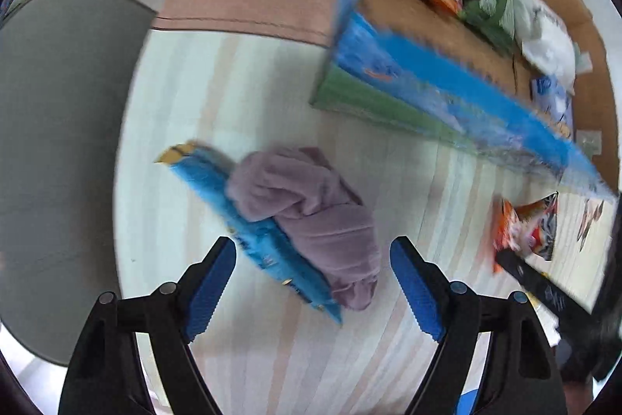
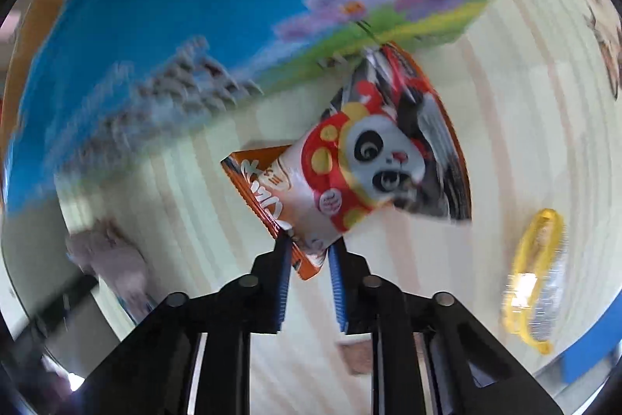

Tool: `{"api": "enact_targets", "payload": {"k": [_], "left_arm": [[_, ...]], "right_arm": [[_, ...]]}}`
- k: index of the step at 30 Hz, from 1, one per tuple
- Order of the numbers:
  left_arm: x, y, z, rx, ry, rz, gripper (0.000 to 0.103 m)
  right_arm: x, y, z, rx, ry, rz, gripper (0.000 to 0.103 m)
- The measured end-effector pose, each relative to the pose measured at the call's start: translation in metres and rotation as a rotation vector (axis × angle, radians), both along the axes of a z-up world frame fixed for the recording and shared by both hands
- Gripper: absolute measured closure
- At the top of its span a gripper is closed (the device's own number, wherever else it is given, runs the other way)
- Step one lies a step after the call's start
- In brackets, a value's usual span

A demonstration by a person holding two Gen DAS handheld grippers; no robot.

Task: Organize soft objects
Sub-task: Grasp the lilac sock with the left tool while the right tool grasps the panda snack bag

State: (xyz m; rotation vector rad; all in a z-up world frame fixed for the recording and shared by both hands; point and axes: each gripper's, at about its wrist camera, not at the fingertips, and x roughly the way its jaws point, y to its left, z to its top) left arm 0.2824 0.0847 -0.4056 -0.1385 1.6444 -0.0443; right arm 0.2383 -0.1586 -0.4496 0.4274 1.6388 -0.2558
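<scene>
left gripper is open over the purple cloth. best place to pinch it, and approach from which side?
Pinch the raised fold in the middle of the purple cloth, coming straight down from above with the open left gripper. The cloth is bunched, so that ridge gives bulk to bite. Its left edge lies on the blue packet; stay right of it so only cloth gets caught.

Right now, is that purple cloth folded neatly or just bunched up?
Bunched up. The purple cloth lies crumpled in loose rolls, partly over a blue packet, ahead of the open left gripper.
</scene>
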Motion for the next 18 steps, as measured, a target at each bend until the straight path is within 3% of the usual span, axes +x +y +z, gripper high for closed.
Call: {"api": "enact_targets", "payload": {"k": [5,6,7,8,9,10,13,16,18], "left_arm": [[0.001,-0.016,-0.026,0.052,0.025,-0.027,0.023],[0.001,-0.018,-0.029,0.067,0.02,-0.03,0.023],[0.0,-0.019,-0.029,0.076,0.008,-0.034,0.026],[-0.001,-0.021,-0.029,0.087,-0.004,-0.042,0.035],[-0.004,-0.022,-0.027,0.106,-0.014,-0.058,0.041],[-0.007,-0.024,-0.025,0.117,-0.023,-0.078,0.047],[-0.021,-0.026,-0.019,0.096,-0.024,-0.116,0.062],[-0.04,-0.027,-0.017,0.066,0.013,-0.174,0.063],[-0.055,-0.025,-0.018,0.034,0.038,-0.179,0.063]], "right_arm": [[-0.039,-0.014,0.003,-0.022,0.098,0.153,0.087],[-0.044,-0.017,0.004,-0.026,0.118,0.166,0.082],[-0.049,-0.019,0.005,-0.027,0.129,0.17,0.066],[-0.052,-0.023,0.008,-0.027,0.128,0.162,0.054],[-0.054,-0.029,0.013,-0.024,0.11,0.138,0.026],[-0.055,-0.035,0.018,-0.018,0.076,0.098,0.016],[-0.055,-0.053,0.022,0.015,0.021,-0.047,0.016],[-0.053,-0.066,0.005,0.081,0.03,-0.186,0.016],[-0.048,-0.068,-0.006,0.071,0.041,-0.194,0.018]]}}
